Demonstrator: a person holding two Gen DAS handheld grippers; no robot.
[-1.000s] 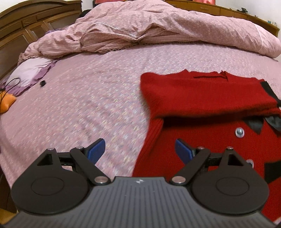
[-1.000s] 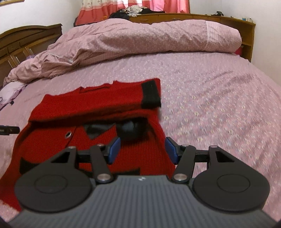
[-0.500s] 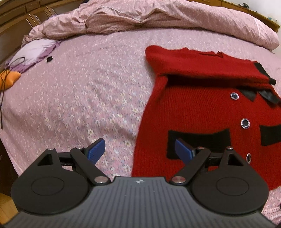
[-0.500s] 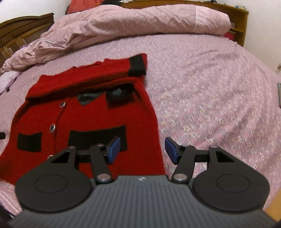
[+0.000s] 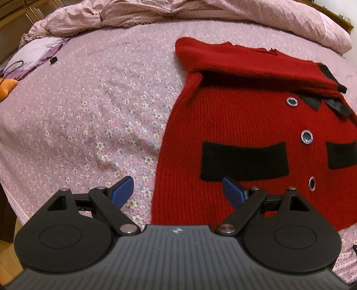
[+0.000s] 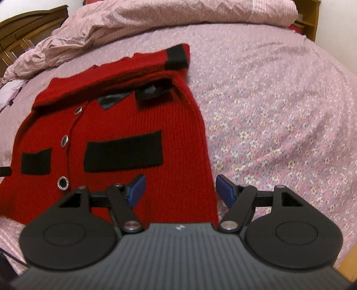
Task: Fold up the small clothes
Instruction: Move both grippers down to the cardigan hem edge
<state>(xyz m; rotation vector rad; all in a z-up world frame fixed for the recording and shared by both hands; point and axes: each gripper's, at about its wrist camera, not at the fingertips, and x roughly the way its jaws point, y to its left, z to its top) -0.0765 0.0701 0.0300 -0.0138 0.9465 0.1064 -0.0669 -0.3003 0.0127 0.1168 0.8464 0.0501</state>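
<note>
A small red knitted cardigan (image 5: 245, 116) (image 6: 125, 125) with black pocket bands and shiny buttons lies flat on the bed, its sleeves folded across the top. My left gripper (image 5: 177, 191) stands open above the cardigan's lower left corner, its blue pads clear of the cloth. Over the lower right corner hangs my right gripper (image 6: 180, 189), its jaws opening, with the hem edge below the gap and nothing pressed between the pads.
The bed has a pink flowered sheet (image 5: 89, 116) (image 6: 279, 111). A bunched pink duvet (image 5: 178, 13) (image 6: 167, 20) lies at the far side. A lilac cloth (image 5: 35, 53), a cable and an orange item (image 5: 6, 87) sit at the far left. Wooden furniture (image 6: 26, 24) stands behind.
Both grippers have moved down and nearer the cardigan's bottom hem, so the pocket bands and buttons came into view. The right gripper's jaws have spread wider.
</note>
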